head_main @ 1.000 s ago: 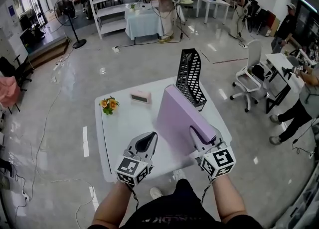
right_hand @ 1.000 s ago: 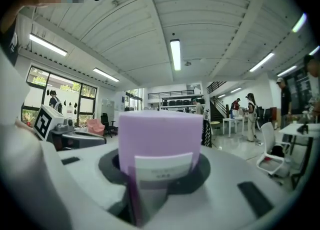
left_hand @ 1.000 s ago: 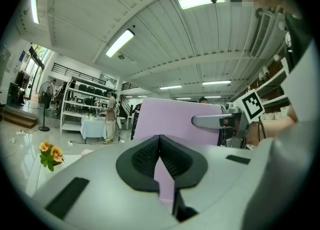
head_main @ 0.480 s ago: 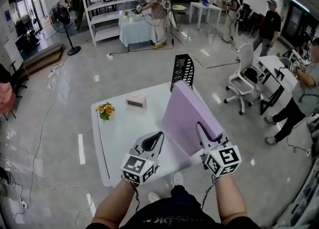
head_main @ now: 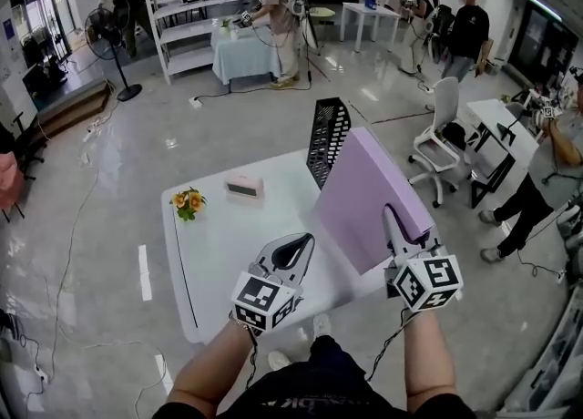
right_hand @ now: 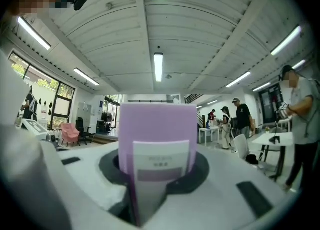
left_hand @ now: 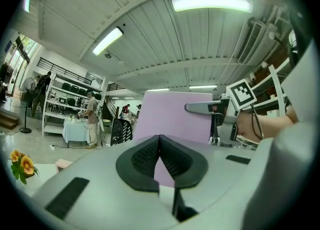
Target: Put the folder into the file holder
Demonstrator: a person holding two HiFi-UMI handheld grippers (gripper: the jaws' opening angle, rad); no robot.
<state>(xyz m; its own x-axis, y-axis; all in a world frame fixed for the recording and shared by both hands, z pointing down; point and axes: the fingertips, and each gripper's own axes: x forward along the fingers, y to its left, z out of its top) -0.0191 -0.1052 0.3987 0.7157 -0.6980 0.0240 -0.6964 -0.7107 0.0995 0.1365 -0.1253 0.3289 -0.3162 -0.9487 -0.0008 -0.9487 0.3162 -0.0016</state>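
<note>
A thick purple folder [head_main: 364, 194] is held up above the white table [head_main: 219, 253], standing on edge and tilted. My right gripper [head_main: 393, 217] is shut on its near spine; in the right gripper view the folder [right_hand: 157, 124] with its white label fills the gap between the jaws. A black mesh file holder [head_main: 328, 139] stands upright at the table's far edge, just beyond and left of the folder's far end. My left gripper [head_main: 296, 249] hovers over the table left of the folder, shut with nothing in it. From the left gripper view the folder [left_hand: 170, 114] stands ahead.
Small orange flowers [head_main: 189, 200] and a pink box [head_main: 244, 189] sit on the table's far left part. A white office chair [head_main: 442, 135] and a desk stand to the right of the table. Several people work at shelves and tables in the background.
Both grippers have risen and moved forward. The folder has come up and further toward the file holder, its far end now beside the holder's top.
</note>
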